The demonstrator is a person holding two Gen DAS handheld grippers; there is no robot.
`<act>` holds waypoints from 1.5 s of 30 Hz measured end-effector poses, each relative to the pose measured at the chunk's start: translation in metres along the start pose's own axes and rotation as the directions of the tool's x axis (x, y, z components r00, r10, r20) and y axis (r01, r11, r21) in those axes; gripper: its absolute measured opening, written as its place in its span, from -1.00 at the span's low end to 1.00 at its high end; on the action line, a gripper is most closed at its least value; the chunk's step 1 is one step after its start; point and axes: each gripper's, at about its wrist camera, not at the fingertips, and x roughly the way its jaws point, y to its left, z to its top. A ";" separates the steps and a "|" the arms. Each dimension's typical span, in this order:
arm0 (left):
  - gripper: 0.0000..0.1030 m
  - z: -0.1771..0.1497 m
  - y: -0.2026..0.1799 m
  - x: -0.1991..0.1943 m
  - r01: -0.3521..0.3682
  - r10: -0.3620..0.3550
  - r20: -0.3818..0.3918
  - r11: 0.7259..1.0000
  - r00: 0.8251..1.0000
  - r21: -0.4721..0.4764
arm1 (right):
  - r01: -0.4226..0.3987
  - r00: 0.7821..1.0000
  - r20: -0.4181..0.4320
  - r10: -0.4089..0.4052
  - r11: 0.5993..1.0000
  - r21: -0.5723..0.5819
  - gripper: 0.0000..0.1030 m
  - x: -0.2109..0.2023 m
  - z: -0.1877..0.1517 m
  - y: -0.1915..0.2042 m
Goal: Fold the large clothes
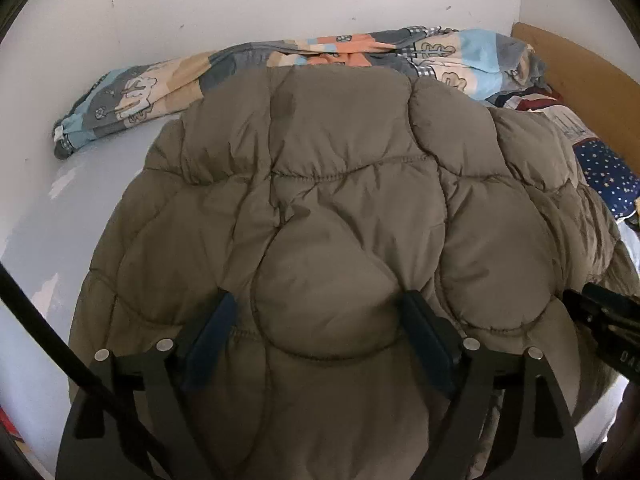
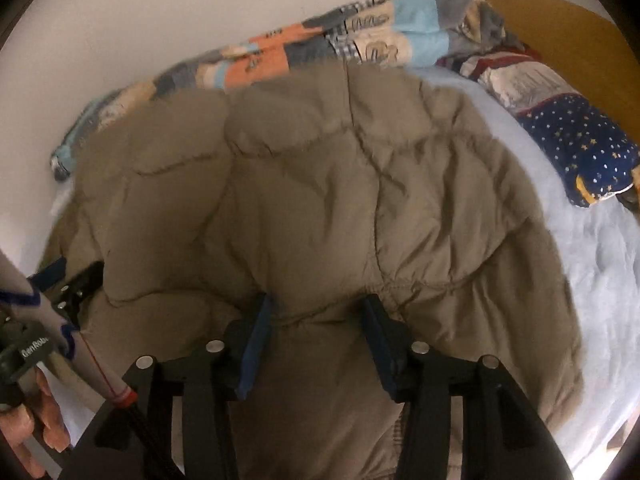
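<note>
A large olive-brown quilted puffer jacket (image 1: 340, 200) lies spread on the bed and also fills the right wrist view (image 2: 320, 184). My left gripper (image 1: 320, 304) sits at its near edge, its blue-padded fingers (image 1: 212, 332) wide apart with a puffed section bulging between them. My right gripper (image 2: 318, 304) is likewise at the near edge, its fingers (image 2: 256, 340) apart with jacket fabric between them. Each gripper shows at the side of the other's view: the right one (image 1: 608, 328), the left one (image 2: 76, 280). Whether either grips the fabric is unclear.
A patchwork duvet (image 1: 280, 60) is bunched along the white wall behind the jacket. A star-print navy pillow (image 2: 580, 152) lies at the right by the wooden headboard (image 2: 560, 24). Pale blue sheet (image 2: 600, 280) shows right of the jacket. A hand (image 2: 24, 420) holds the left gripper.
</note>
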 end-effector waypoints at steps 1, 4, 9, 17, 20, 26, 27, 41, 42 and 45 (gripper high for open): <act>0.65 0.001 -0.002 0.002 -0.012 0.012 0.005 1.000 1.000 0.013 | 0.011 1.000 -0.003 -0.011 1.000 -0.012 0.03 0.003 0.001 0.002; 0.66 -0.002 -0.004 -0.001 -0.028 0.028 0.025 1.000 0.999 0.009 | 0.039 0.999 -0.016 -0.039 0.999 -0.003 0.05 0.009 0.003 0.005; 0.66 -0.007 -0.004 -0.002 -0.030 0.031 0.040 1.000 0.999 -0.005 | 0.091 0.996 -0.011 -0.091 0.996 -0.004 0.06 0.009 0.003 0.015; 0.66 -0.010 -0.002 -0.004 -0.027 0.027 0.042 1.000 0.999 -0.007 | 0.122 0.992 0.013 -0.122 0.992 -0.014 0.12 0.006 -0.001 0.019; 0.66 -0.012 -0.001 -0.004 -0.031 0.031 0.049 1.000 0.998 0.000 | 0.125 0.992 0.018 -0.124 0.992 -0.017 0.13 0.006 -0.002 0.018; 0.66 -0.015 -0.001 -0.005 -0.037 0.037 0.061 0.999 0.997 0.002 | 0.129 0.991 0.028 -0.128 0.991 -0.026 0.18 0.005 -0.005 0.019; 0.66 -0.015 -0.002 -0.004 -0.038 0.038 0.061 0.999 0.997 0.001 | 0.128 0.991 0.028 -0.128 0.991 -0.025 0.18 0.005 -0.005 0.019; 0.66 0.041 0.023 -0.025 -0.036 0.040 0.115 0.999 0.993 -0.036 | 0.044 0.991 0.124 -0.051 0.997 0.062 0.24 -0.038 0.026 -0.004; 0.66 0.050 0.030 -0.022 -0.036 0.041 0.114 0.998 0.993 -0.046 | 0.039 0.986 0.161 -0.051 0.996 0.075 0.24 -0.046 0.037 -0.011; 0.66 0.072 0.062 0.004 -0.082 0.087 0.058 0.992 0.995 -0.092 | 0.026 0.984 0.176 -0.042 0.995 0.092 0.28 -0.042 0.069 -0.037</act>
